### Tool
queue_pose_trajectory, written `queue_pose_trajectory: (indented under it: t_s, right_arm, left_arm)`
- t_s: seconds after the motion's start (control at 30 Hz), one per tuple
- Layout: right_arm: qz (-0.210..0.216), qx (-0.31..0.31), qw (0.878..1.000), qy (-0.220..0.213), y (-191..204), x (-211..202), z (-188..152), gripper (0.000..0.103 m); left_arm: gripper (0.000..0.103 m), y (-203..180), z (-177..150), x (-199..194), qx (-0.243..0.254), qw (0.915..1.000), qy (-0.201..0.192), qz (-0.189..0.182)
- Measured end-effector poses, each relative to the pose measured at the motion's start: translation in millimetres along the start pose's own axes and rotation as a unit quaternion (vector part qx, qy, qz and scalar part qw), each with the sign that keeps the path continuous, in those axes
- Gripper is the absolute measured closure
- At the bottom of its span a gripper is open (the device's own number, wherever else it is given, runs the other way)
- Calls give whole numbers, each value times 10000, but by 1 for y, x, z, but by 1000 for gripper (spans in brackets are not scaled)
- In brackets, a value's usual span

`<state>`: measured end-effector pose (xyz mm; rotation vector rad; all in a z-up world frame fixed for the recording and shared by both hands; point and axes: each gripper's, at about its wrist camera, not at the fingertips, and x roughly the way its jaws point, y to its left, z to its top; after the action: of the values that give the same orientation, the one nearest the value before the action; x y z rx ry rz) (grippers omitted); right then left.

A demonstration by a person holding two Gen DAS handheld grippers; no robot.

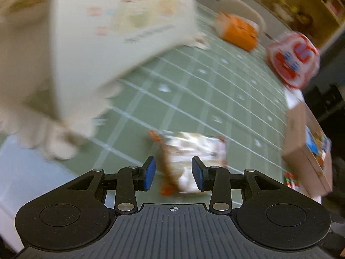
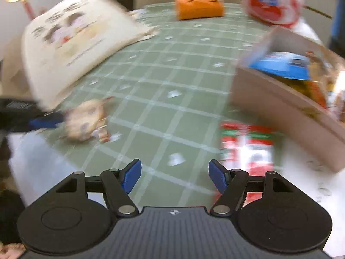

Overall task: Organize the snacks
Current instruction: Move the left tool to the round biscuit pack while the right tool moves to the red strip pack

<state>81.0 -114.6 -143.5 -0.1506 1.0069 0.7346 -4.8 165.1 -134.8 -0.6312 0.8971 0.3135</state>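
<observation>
My left gripper (image 1: 173,173) hangs low over a small white, brown and orange snack packet (image 1: 194,153) that lies on the green checked tablecloth (image 1: 194,90). The packet sits between the blue pads, with a thin gap at the left pad. From the right wrist view the same packet (image 2: 86,120) lies by the table's near left edge. My right gripper (image 2: 174,179) stands open over bare cloth, nothing between its fingers. A red, white and green packet (image 2: 245,149) lies just right of its right finger. Everything is motion-blurred.
An open cardboard box (image 2: 280,112) with a blue packet (image 2: 282,67) and other snacks stands at the right. A large cream bag (image 2: 75,38) leans at the left. An orange pack (image 2: 198,6) and a red-and-white bag (image 2: 271,0) sit at the far side, chairs behind.
</observation>
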Motion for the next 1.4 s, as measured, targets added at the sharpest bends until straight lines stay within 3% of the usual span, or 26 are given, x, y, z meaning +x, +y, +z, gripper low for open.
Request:
queue_pose_trajectory:
  t_s: [0.07, 0.17, 0.33, 0.4, 0.53, 0.63, 0.8, 0.9, 1.0, 1.17, 1.3, 1.4]
  right_arm:
    - [164, -173, 9997, 28, 15, -1, -4, 33]
    - [17, -467, 9989, -9, 29, -3, -6, 33]
    - [-287, -574, 9978, -136, 26, -13, -5, 33]
    - [-353, -467, 9980, -222, 17, -19, -4, 33]
    - [-269, -382, 9986, -235, 9, -19, -1, 31]
    - [-147, -394, 9991, -89, 17, -6, 0, 31]
    - [-80, -370, 9993, -34, 27, 3, 0, 31]
    - [-174, -280, 9994, -53, 17, 0, 0, 31]
    - [-396, -134, 9990, -162, 3, -7, 2, 31]
    - [-788, 167, 9961, -349, -32, -17, 2, 31]
    - [-995, 669, 9924, -280, -60, -12, -1, 31]
    - [-990, 943, 9902, -288, -71, -13, -7, 31]
  left_arm:
    - [60, -14, -1, 9, 227, 9996, 144, -130]
    - [60, -34, -4, 21, 563, 9975, 290, -303]
    - [60, -62, -8, 14, 1296, 9913, -165, 138]
    - [60, -62, -3, 10, 1290, 9909, -349, 177]
    - [60, -59, 22, 27, 1258, 9918, -227, 67]
    - [60, -62, 30, 43, 1491, 9882, -162, 301]
    - [61, -64, 19, 41, 1305, 9911, 230, -127]
    - [60, -75, 1, 33, 1473, 9869, 488, -448]
    - [60, -99, -18, 17, 2293, 9725, 309, -277]
    - [58, -141, -46, 8, 3828, 9235, 241, -24]
    - [59, -157, -65, 24, 4448, 8943, 428, 249]
    - [53, -165, -75, 30, 4684, 8815, 549, 250]
